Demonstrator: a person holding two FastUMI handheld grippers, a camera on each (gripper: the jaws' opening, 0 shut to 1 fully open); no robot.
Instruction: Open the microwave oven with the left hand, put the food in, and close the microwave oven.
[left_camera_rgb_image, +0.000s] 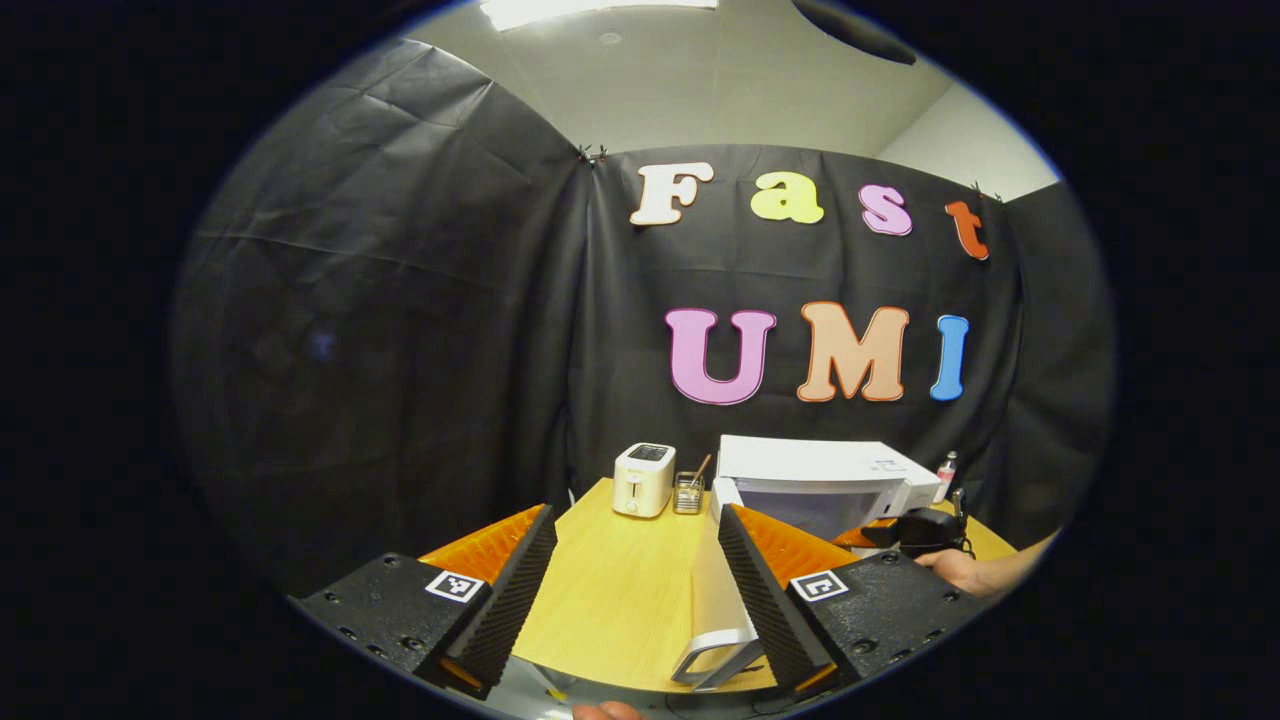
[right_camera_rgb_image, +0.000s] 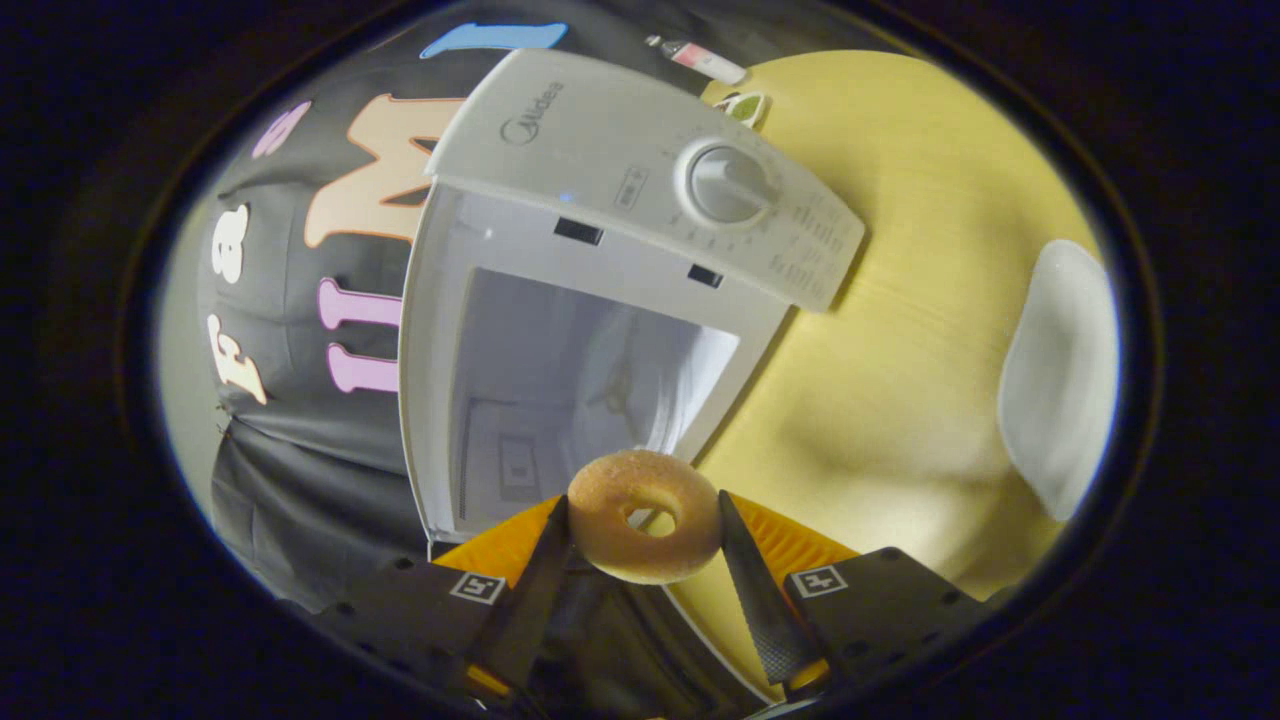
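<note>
Right gripper (right_camera_rgb_image: 640, 540) clamps a doughnut (right_camera_rgb_image: 645, 530) before the open microwave (right_camera_rgb_image: 640, 160) at twelve o'clock; left gripper (left_camera_rgb_image: 635, 580) gapes empty.

You see a white microwave (right_camera_rgb_image: 640, 150) with a pale grey dial (right_camera_rgb_image: 728, 183) and a light inside, standing on a yellow wood-grain table (right_camera_rgb_image: 900, 360). The doughnut (right_camera_rgb_image: 645, 530) is golden brown with a sugary speckle. The toaster (left_camera_rgb_image: 643, 480) is cream, and the plate (right_camera_rgb_image: 1060, 380) is white.

Sugar-dusted doughnut (right_camera_rgb_image: 645, 530), glossy plastic microwave (right_camera_rgb_image: 640, 170), wood-grain table (right_camera_rgb_image: 900, 400).
</note>
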